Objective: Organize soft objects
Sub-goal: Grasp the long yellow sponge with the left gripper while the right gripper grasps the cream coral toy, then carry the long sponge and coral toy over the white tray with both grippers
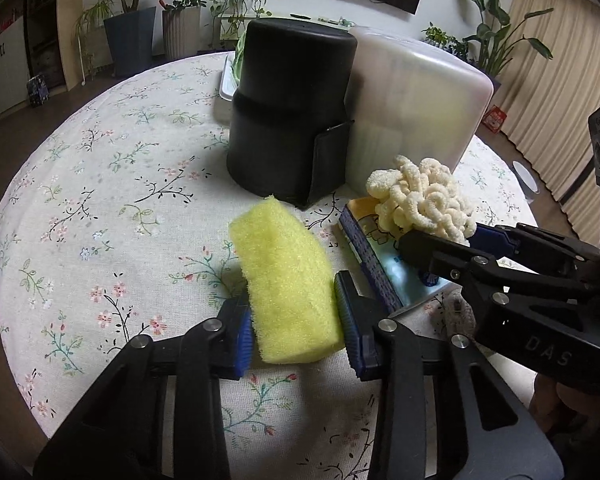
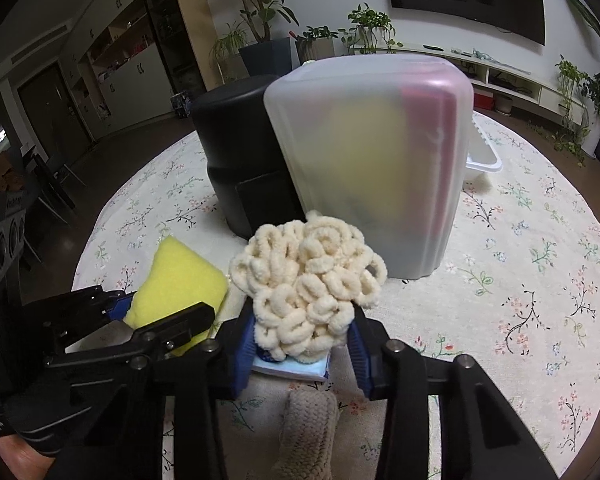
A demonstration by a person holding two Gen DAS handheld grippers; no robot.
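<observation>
A yellow sponge point(image 1: 288, 280) is pinched between the blue pads of my left gripper point(image 1: 296, 314), which is shut on it; the sponge tilts up over the floral tablecloth point(image 1: 100, 200). A cream ball of fuzzy loops point(image 2: 308, 276) sits squeezed between the pads of my right gripper point(image 2: 302, 342), which is shut on it. From the left wrist view, the right gripper point(image 1: 448, 236) reaches in from the right with the cream ball point(image 1: 420, 196). From the right wrist view, the left gripper point(image 2: 160, 306) holds the sponge point(image 2: 180, 280) just left of the ball.
A blue-and-white tissue pack point(image 1: 380, 268) lies under the cream ball. A beige knitted item point(image 2: 308, 420) lies near the table's front edge. Behind stand an upturned black tub point(image 1: 288, 120) and a translucent plastic bin point(image 1: 412, 112), with a white tray point(image 2: 484, 156) further back.
</observation>
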